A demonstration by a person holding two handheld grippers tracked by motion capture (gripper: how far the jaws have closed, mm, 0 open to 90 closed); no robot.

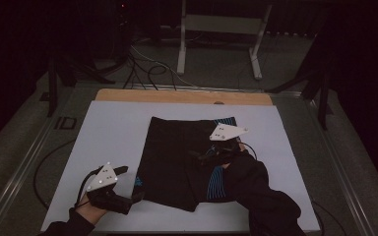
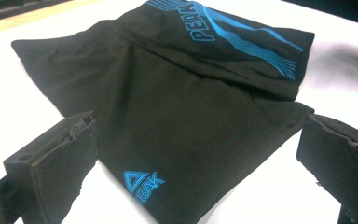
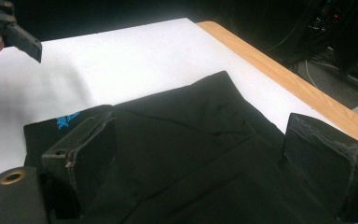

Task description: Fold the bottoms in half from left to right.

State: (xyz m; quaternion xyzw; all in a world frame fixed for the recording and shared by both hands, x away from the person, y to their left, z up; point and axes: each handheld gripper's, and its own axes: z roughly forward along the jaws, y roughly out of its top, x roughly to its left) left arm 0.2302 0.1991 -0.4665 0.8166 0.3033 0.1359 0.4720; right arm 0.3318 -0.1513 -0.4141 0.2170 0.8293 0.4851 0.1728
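Where the white sheet (image 1: 113,142) covers the wooden table (image 1: 182,96), a pair of black shorts (image 1: 177,157) is laid out flat near its middle, with blue line patterns seen at the far right corner and along the right side in the high view. In the left gripper view the shorts (image 2: 168,102) are seen to carry a small blue triangle logo (image 2: 142,183) near the nearest hem and larger blue lettering (image 2: 200,23) beside curved blue stripes on the far band.

The left gripper (image 1: 123,184) is held low over the sheet at the near left, just beside the left hem of the shorts; in its own view the two black jaws are spread wide apart — one at each lower corner — with the logo corner of the cloth lying between them, and nothing is pinched. Whether the jaws rest on the sheet cannot be told.

The right gripper (image 1: 211,156) is placed over the right half of the shorts, the dark sleeve (image 1: 266,196) behind it lying across the cloth. In the right gripper view its jaws are likewise spread, set down on or just above the black fabric (image 3: 196,154) — contact cannot be made out — and no fold is clamped between them. The left gripper (image 3: 9,28) is seen far off at that view's upper left corner.
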